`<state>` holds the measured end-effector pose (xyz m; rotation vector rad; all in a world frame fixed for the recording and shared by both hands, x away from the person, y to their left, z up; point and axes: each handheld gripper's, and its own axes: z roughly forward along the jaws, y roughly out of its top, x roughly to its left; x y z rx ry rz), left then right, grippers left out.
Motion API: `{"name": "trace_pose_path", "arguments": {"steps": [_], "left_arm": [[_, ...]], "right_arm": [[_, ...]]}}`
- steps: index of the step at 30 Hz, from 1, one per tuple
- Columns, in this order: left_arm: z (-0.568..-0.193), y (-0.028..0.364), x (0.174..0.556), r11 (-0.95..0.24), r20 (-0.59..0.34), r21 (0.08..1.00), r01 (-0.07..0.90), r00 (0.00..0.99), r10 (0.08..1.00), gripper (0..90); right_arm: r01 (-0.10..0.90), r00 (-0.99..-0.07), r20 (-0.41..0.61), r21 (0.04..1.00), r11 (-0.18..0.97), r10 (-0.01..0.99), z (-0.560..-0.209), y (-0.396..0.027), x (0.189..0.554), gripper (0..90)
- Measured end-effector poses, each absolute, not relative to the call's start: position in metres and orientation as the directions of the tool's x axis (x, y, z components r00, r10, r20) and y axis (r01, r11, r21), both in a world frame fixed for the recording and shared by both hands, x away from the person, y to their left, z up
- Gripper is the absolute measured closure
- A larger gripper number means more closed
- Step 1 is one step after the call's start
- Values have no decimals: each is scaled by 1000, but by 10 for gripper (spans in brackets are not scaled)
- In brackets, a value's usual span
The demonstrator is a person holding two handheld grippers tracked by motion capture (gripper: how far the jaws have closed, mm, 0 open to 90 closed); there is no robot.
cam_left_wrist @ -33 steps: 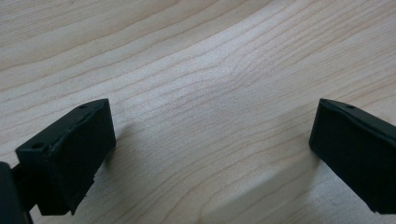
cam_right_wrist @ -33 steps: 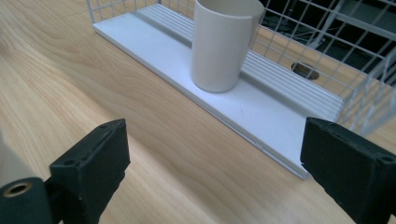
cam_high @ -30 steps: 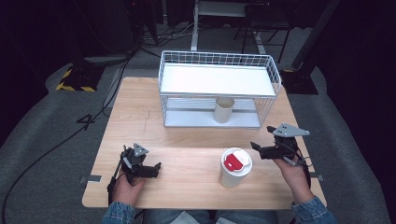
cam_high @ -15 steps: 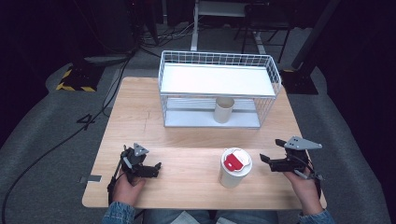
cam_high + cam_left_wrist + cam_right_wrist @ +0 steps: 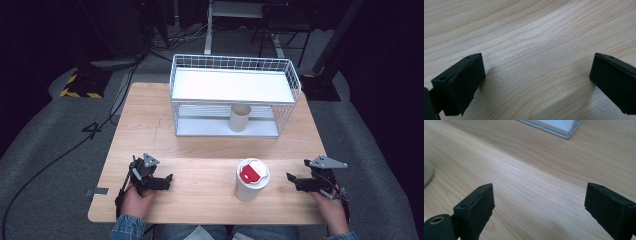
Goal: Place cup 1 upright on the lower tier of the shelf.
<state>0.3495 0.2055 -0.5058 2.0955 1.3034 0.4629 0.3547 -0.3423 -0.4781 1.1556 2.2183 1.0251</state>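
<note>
My left hand (image 5: 134, 200) grips the left gripper (image 5: 167, 179) low near the table's near edge, its tip aimed toward my right, jaws spread wide with nothing between them. My right hand (image 5: 330, 204) holds the right gripper (image 5: 291, 179) low, pointing toward my left, jaws likewise gaping and empty. Denim cuffs show at both wrists.

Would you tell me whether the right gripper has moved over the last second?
Yes. The right gripper has drawn back to the person's right, away from the red-lidded cup, and now sits near the table's right edge.
</note>
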Motion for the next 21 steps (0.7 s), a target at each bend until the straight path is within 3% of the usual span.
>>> {"name": "trace_pose_path", "arguments": {"steps": [10, 21], "left_arm": [[-506, 205, 349, -316, -29, 666, 676, 446, 895, 8], [-504, 202, 350, -295, -53, 663, 688, 437, 898, 16]], "right_arm": [[573, -524, -13, 735, 364, 852, -504, -353, 354, 95], [588, -515, -7, 724, 360, 857, -505, -353, 356, 79]]}}
